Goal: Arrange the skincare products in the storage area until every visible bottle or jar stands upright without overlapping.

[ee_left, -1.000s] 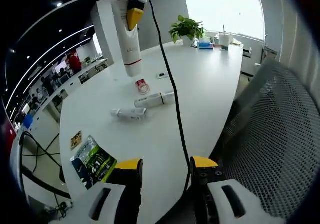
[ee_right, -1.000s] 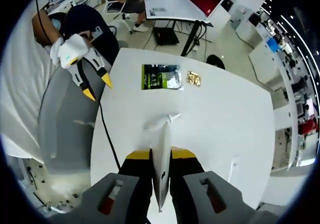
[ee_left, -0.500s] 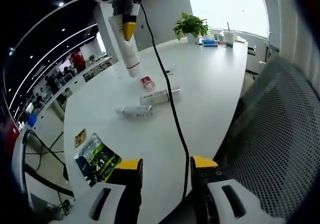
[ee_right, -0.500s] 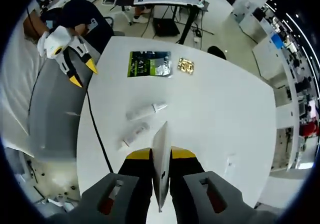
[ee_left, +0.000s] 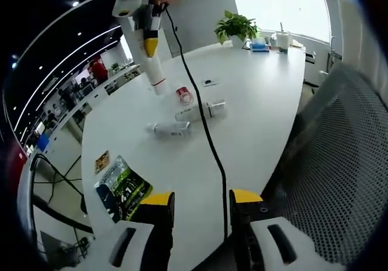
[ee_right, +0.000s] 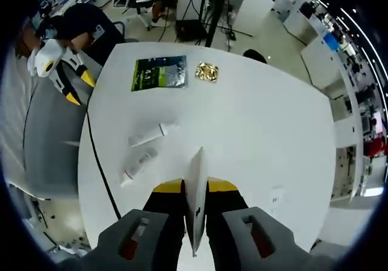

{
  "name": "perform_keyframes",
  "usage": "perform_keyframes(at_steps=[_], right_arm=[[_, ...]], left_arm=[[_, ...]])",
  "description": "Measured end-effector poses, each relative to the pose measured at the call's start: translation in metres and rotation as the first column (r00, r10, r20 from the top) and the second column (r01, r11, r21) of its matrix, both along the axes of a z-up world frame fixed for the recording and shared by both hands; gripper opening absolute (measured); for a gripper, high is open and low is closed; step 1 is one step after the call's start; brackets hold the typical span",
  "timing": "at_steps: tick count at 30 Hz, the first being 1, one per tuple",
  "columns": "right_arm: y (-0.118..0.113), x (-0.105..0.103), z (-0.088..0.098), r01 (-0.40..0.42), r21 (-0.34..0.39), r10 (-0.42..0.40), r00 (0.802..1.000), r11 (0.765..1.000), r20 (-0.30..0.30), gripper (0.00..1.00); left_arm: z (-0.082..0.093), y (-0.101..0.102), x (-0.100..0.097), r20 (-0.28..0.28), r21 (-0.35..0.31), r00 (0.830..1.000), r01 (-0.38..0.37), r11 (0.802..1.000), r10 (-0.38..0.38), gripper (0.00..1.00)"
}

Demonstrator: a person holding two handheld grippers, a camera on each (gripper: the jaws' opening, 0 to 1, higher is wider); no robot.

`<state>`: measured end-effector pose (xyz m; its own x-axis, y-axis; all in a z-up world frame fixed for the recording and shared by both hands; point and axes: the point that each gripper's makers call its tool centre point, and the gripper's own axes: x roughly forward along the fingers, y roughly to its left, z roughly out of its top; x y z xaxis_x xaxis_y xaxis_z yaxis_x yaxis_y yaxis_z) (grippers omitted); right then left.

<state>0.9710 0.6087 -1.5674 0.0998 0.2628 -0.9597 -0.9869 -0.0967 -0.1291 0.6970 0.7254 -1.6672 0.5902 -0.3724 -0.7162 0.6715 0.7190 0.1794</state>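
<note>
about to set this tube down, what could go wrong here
The white tube is pinched edge-on in the right gripper, held high above the table; it may topple when released. The black cable trails beside the two lying tubes and could drag them.

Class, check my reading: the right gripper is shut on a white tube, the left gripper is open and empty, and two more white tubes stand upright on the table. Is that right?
Not quite. The two tubes lie flat on the table, as the right gripper view shows. The rest holds: right gripper shut on a tube, left gripper open and empty.
</note>
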Motion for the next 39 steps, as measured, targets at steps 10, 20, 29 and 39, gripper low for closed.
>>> perform_keyframes(at_steps=[10, 20, 29, 39], right_arm=[[-0.004, 0.021, -0.021, 0.022, -0.039, -0.023, 1.0, 0.999, -0.02, 0.09], [0.0, 0.034, -0.037, 0.04, -0.049, -0.042, 0.998, 0.998, -0.038, 0.09], [-0.007, 0.035, -0.053, 0.045, -0.071, -0.05, 0.996, 0.996, -0.07, 0.1], [-0.011, 0.039, -0.056, 0.056, -0.041, -0.059, 0.995, 0.998, -0.076, 0.11]], left_arm=[[0.001, 0.005, 0.002, 0.004, -0.004, 1.0, -0.023, 1.0, 0.023, 0.34], [-0.001, 0.007, 0.001, -0.011, -0.006, 0.999, -0.032, 0.999, 0.032, 0.28], [-0.001, 0.008, 0.001, -0.021, -0.018, 0.999, -0.047, 0.999, 0.046, 0.26], [-0.004, 0.009, -0.001, -0.04, -0.014, 0.998, -0.051, 0.999, 0.05, 0.24]])
